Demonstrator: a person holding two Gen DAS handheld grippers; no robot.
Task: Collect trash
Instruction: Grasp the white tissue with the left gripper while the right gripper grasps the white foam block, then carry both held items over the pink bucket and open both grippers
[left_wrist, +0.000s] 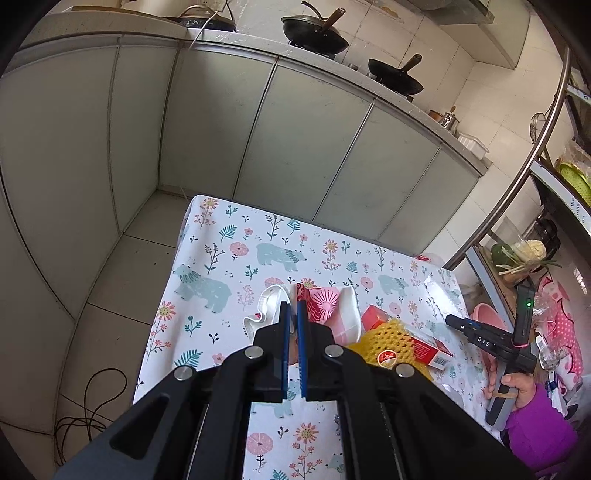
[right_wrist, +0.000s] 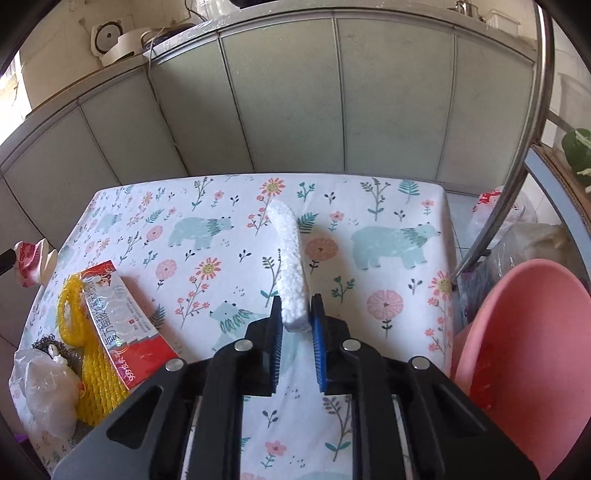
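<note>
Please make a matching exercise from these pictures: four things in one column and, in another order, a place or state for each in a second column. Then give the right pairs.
Things:
1. white foam strip
2. crushed paper cup
3. pink basin
4. yellow net

Places or states:
A. beside the table, off its right edge
B. between the right gripper's fingers
C. partly under the red and silver box
D. between the left gripper's closed fingers

Pairs: 1-B, 2-D, 3-A, 4-C

"DAS" stands on the right tool (left_wrist: 458, 325); the red box's (right_wrist: 125, 325) print is unreadable.
</note>
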